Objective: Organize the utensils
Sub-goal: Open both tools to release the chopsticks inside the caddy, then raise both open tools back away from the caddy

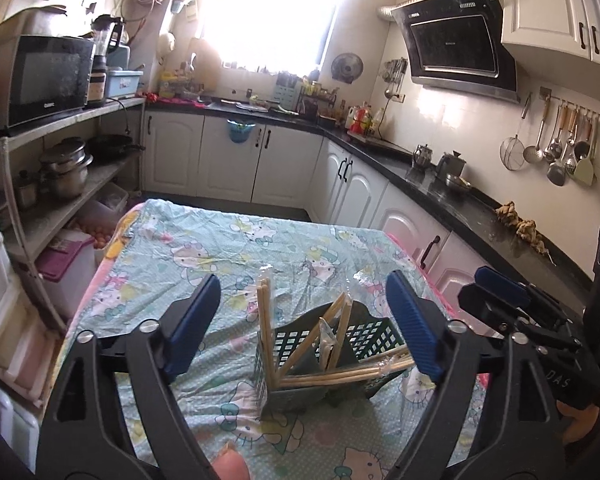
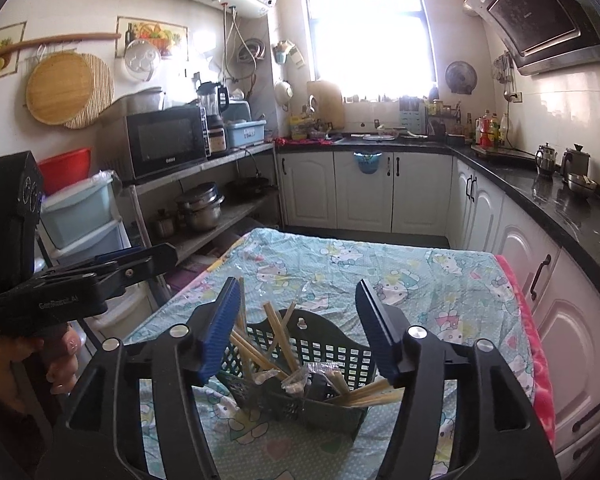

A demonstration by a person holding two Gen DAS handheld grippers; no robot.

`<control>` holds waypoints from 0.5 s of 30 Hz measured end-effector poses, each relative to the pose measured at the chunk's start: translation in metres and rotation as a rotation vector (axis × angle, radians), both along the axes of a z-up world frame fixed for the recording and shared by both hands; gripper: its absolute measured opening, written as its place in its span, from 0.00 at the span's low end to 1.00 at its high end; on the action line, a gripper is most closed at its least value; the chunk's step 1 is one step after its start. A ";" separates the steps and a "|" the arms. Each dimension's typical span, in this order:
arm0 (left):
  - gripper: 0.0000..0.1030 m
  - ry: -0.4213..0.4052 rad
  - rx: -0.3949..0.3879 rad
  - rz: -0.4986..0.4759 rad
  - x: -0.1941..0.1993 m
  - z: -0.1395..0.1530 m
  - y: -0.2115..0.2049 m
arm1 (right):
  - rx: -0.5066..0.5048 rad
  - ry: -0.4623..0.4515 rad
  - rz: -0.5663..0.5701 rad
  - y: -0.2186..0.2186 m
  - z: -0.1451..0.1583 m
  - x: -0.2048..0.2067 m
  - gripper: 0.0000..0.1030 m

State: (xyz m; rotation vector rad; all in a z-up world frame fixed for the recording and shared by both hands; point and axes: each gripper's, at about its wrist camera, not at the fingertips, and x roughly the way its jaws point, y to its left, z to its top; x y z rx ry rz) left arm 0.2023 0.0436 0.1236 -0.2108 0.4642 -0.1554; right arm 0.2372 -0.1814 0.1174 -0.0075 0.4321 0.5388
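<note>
Chopsticks [image 1: 342,376], wooden, several pairs, some in clear wrappers: they stand and lean every way inside the dark green slotted basket [image 2: 332,350], a few tipped flat over its rim toward your right. Basket sits on the cartoon-print tablecloth [image 1: 220,248], near your edge of the table, where both tools reach it without stretching.

Left gripper [image 1: 304,328]: jaws spread wide, nothing between the pads; you hold it just short of the basket, looking down over the sticks.

Right gripper [image 2: 298,330]: jaws parted, pads clear of everything, basket framed between them.

Judgement: with both tools empty and the sticks already in the holder, the sorting looks nearly done. The pairs lying over the rim may yet want standing upright, or they could slide out.
</note>
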 end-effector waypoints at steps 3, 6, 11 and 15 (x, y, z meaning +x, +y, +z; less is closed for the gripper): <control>0.87 -0.019 0.002 0.008 -0.011 0.004 0.001 | 0.015 -0.013 -0.005 -0.008 0.004 -0.010 0.65; 0.90 -0.031 -0.001 0.013 -0.022 0.005 0.001 | 0.023 -0.023 -0.011 -0.014 0.006 -0.020 0.70; 0.90 -0.039 0.013 0.014 -0.044 -0.001 -0.001 | 0.020 -0.036 -0.025 -0.022 0.003 -0.041 0.82; 0.90 -0.020 0.021 0.016 -0.060 -0.012 -0.004 | 0.018 -0.040 -0.040 -0.028 -0.002 -0.055 0.88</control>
